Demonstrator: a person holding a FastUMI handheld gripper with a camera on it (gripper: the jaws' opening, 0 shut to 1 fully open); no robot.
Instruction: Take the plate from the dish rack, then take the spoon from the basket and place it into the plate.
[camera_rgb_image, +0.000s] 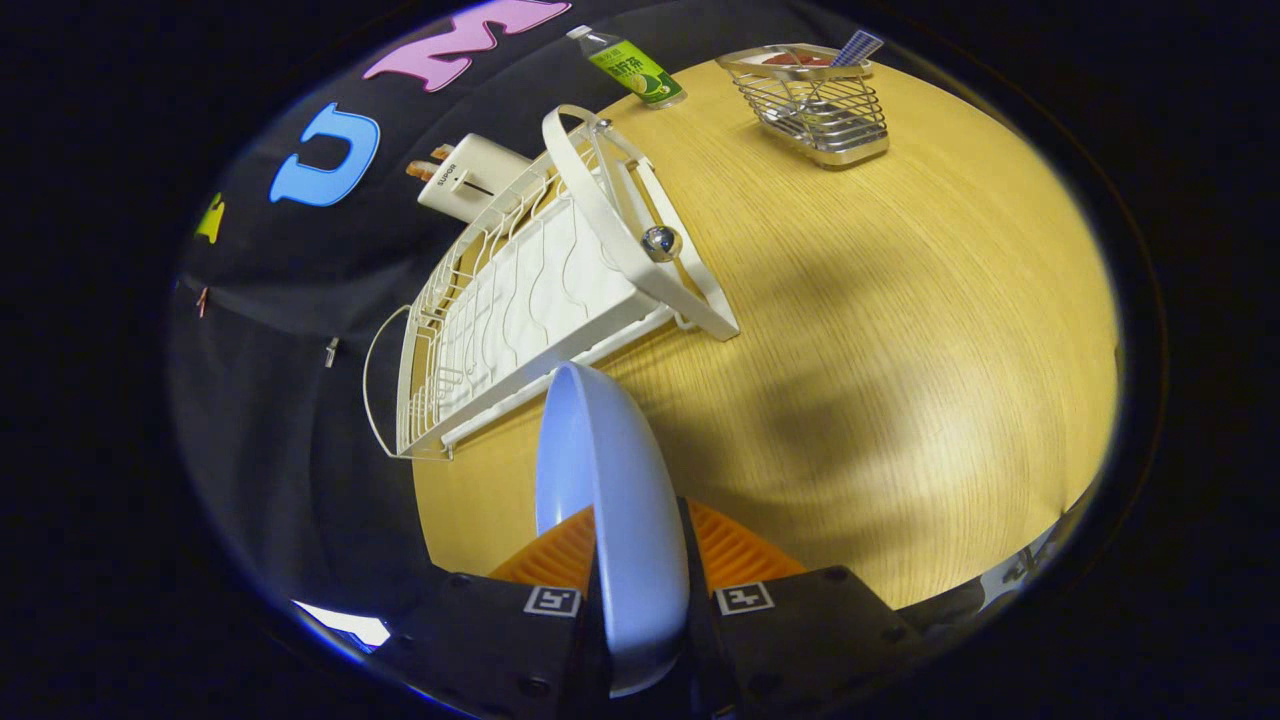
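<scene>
Both orange fingers (735, 550) of the gripper (640, 560) press on the light blue plate (605, 500), held on edge between them, clear of the white dish rack (520, 300) just beyond. Well past the dish rack, the wire basket (820, 105) stands on the wooden table (900, 350) with a spoon handle (858, 47) poking out

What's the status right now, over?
Gripper shut on pale blue round plate, clear of white wire dish rack. Steel wire basket far across bare wooden table.
</scene>
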